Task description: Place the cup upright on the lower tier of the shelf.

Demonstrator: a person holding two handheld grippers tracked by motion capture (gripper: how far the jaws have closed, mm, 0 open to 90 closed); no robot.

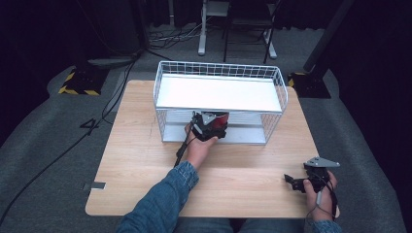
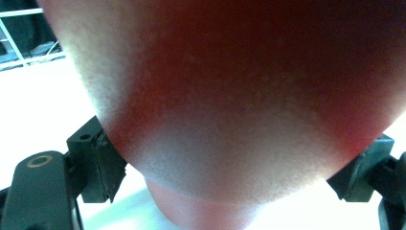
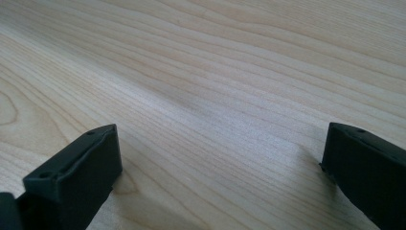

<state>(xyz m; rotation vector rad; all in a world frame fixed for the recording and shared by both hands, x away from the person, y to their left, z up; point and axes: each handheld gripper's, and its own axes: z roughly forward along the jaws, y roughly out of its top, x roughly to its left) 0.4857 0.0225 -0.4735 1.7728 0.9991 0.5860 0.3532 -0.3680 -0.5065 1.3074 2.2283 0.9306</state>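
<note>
Left gripper (image 1: 212, 127) at the front of the white two-tier wire rack (image 1: 219, 73), level with the lower shelf, fingers pinching a smooth rounded red object (image 2: 230, 86) across its widest part. Probably rigid, light, somewhat slippery; best held low and wide. Right gripper (image 1: 297, 180) near the light wooden counter (image 1: 145, 160) edge, fingers spread, empty.

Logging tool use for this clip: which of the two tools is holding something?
The left tool, at the front of the white wire rack, is shut on a red round object. The right tool is open over bare wooden table.
</note>
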